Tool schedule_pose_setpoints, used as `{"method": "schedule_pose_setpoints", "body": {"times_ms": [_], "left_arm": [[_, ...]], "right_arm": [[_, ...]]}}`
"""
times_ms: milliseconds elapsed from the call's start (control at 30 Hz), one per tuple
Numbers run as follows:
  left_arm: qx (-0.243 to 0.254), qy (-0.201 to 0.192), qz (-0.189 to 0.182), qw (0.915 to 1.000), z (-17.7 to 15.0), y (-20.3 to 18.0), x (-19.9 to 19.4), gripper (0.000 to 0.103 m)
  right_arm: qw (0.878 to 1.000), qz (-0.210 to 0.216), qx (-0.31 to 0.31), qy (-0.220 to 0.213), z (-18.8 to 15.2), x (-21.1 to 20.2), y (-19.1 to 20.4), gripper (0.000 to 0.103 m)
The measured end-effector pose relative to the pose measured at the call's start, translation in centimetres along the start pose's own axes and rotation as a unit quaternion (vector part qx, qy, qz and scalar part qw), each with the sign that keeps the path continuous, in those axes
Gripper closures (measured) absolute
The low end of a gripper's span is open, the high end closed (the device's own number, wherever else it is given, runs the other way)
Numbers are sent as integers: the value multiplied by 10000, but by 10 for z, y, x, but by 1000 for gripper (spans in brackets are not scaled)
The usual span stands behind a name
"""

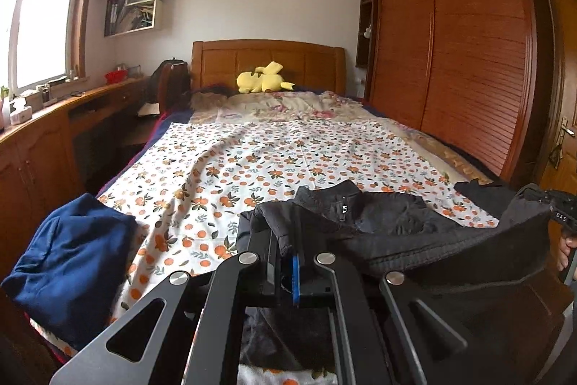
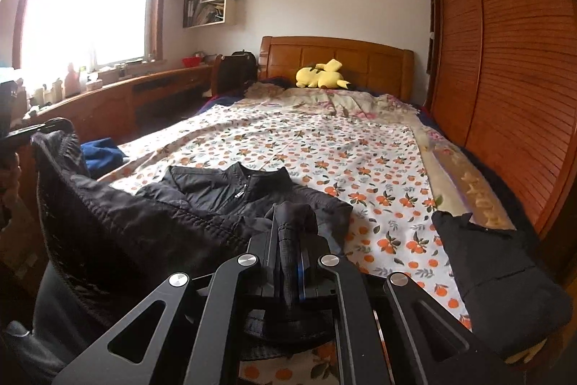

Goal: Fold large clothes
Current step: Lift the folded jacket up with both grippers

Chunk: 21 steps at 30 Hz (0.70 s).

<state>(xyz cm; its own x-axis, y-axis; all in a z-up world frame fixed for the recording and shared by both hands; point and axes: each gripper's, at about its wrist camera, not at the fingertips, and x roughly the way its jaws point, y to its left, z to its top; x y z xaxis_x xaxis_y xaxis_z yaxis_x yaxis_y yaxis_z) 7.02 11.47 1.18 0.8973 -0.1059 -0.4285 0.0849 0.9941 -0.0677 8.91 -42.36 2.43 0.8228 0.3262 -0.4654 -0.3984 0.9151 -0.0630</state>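
On the bed [image 1: 274, 147]: black jacket [image 1: 382, 222] lies at its foot, collar toward the headboard.
Left gripper [image 1: 288, 251]: pinching the hem.
Right gripper [image 2: 292, 240]: pinching the hem.
Advice: probably raise both together, keeping the edge taut and level.

The bed [image 1: 425, 147], under an orange-print sheet [image 1: 274, 161], carries a black jacket [image 2: 216, 190], blue garment [image 1: 72, 262] and yellow plush [image 1: 261, 82].

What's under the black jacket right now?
The orange-print sheet shows around the black jacket, which lies on it. Left gripper and right gripper pinch the near hem. Anything beneath the fabric is covered.
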Motion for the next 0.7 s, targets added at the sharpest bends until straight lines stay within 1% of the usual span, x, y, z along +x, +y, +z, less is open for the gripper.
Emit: {"method": "schedule_pose_setpoints", "body": {"times_ms": [67,200,300,433,500,600,700], "left_arm": [[58,7,60,10000,5,1,15,99],[31,13,113,9999,18,10,52,99],[-91,-7,171,9998,29,19,81,99],[-315,-90,278,9991,47,32,117,99],[-432,-85,162,9989,54,36,133,99],[-509,-97,200,9985,58,37,156,99],[-537,-62,209,9983,60,37,176,99]], "right_arm": [[10000,-35,11,-37,2,11,-4,98],[9999,-155,-21,-21,15,47,-19,98],[9997,-262,-27,4,28,81,-32,98],[9990,-417,128,22,44,125,-53,98],[9988,-427,216,48,53,149,-63,98],[9981,-556,238,98,62,182,-71,98],[9979,-567,271,162,70,213,-78,98]]}}
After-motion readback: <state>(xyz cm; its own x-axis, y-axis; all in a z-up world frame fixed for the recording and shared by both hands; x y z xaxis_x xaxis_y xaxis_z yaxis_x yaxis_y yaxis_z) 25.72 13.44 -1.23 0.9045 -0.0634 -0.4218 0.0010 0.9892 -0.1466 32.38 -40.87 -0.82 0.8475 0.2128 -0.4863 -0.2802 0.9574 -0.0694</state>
